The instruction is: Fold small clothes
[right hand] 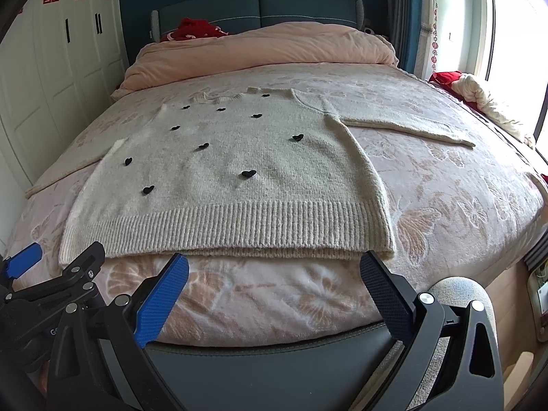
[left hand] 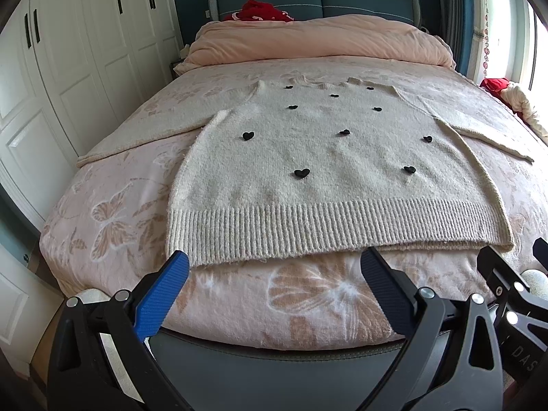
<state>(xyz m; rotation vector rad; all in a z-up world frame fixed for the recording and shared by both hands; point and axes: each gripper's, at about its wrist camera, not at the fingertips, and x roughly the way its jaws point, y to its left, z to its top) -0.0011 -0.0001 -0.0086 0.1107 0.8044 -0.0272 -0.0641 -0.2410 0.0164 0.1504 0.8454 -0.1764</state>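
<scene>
One sweater (left hand: pixel 308 171), eleven hearts (left hand: pixel 301 172), two grippers (left hand: pixel 274 263).

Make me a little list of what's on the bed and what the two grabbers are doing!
garment: cream sweater with black hearts, lying flat, sleeves spread out
surface: bed cover with butterfly pattern
far end: pink duvet bunched up
left gripper: open, empty, near the hem
right gripper: open, empty, near the hem
folding: not started

Both cameras looked from the foot of the bed (left hand: pixel 113 226) toward the headboard (left hand: pixel 308 0), low and close to the mattress edge. Ahead of each pair of jaws lay the same sweater (left hand: pixel 325 171); the 2 views shared it, side by side.
</scene>
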